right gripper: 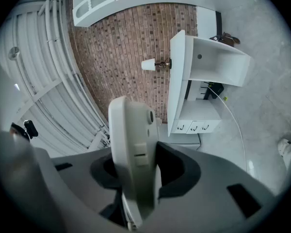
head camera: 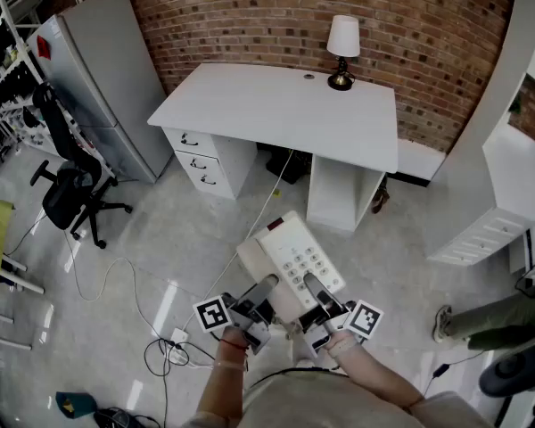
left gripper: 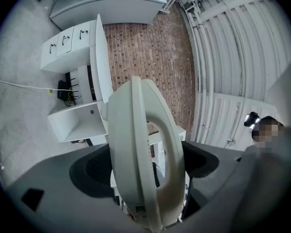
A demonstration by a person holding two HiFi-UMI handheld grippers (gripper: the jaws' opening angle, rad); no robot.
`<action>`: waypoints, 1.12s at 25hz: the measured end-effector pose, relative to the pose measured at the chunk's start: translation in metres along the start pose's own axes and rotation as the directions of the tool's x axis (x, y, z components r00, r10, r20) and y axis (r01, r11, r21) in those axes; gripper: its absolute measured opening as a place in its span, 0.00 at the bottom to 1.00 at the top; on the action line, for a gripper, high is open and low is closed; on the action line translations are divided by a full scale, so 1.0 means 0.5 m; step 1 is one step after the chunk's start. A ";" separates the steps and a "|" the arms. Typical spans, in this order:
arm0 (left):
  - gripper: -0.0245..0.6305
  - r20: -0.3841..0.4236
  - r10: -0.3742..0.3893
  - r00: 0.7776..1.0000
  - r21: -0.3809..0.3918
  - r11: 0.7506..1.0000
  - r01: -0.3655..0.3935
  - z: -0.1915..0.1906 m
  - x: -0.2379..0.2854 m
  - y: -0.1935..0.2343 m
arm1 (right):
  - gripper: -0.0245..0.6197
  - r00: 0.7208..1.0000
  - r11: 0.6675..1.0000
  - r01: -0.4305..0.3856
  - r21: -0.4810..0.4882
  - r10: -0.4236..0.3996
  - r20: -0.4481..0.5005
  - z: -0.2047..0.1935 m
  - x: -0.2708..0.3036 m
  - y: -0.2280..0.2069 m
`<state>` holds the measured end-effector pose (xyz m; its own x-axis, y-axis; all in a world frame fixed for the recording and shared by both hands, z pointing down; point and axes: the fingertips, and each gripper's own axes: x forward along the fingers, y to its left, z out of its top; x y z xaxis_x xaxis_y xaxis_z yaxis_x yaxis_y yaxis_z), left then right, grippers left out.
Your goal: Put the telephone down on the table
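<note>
A cream desk telephone (head camera: 290,259) with a keypad and a handset on its left side hangs in the air above the floor, held between both grippers. My left gripper (head camera: 260,294) is shut on its handset side; the handset (left gripper: 145,154) fills the gap between the jaws. My right gripper (head camera: 317,298) is shut on the telephone's right edge (right gripper: 133,154). The white table (head camera: 285,110) stands ahead against the brick wall, some way beyond the telephone.
A lamp (head camera: 342,52) stands at the table's back right. Drawers (head camera: 199,157) sit under its left side. A grey cabinet (head camera: 102,78) and an office chair (head camera: 67,176) are at the left, cables (head camera: 160,346) on the floor, white shelving (head camera: 517,159) and a person's legs (head camera: 490,319) at the right.
</note>
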<state>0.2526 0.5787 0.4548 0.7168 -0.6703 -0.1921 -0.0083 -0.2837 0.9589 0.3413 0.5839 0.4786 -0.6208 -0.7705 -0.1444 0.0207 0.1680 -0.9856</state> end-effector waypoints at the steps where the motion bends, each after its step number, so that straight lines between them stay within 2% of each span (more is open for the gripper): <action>1: 0.70 -0.004 0.001 1.000 0.000 1.000 -0.001 0.016 0.005 0.004 | 0.29 1.000 1.000 0.000 0.002 0.000 0.002 0.002 0.015 -0.004; 11: 0.69 -0.012 0.021 1.000 0.007 1.000 -0.020 0.185 0.065 0.051 | 0.29 1.000 1.000 0.002 0.012 -0.001 -0.009 0.042 0.189 -0.041; 22: 0.69 0.017 0.058 0.998 -0.015 0.998 -0.058 0.404 0.075 0.118 | 0.29 0.997 1.000 0.023 0.015 -0.022 -0.072 0.037 0.415 -0.089; 28: 0.69 0.005 0.083 0.997 0.003 0.997 -0.083 0.515 0.072 0.165 | 0.29 0.994 0.999 0.044 0.006 -0.043 -0.102 0.025 0.514 -0.125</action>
<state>0.0983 0.3546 0.4733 0.7099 -0.6952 -0.1128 -0.0697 -0.2287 0.9710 0.1905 0.3678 0.5019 -0.6976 -0.7105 -0.0922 -0.0017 0.1303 -0.9915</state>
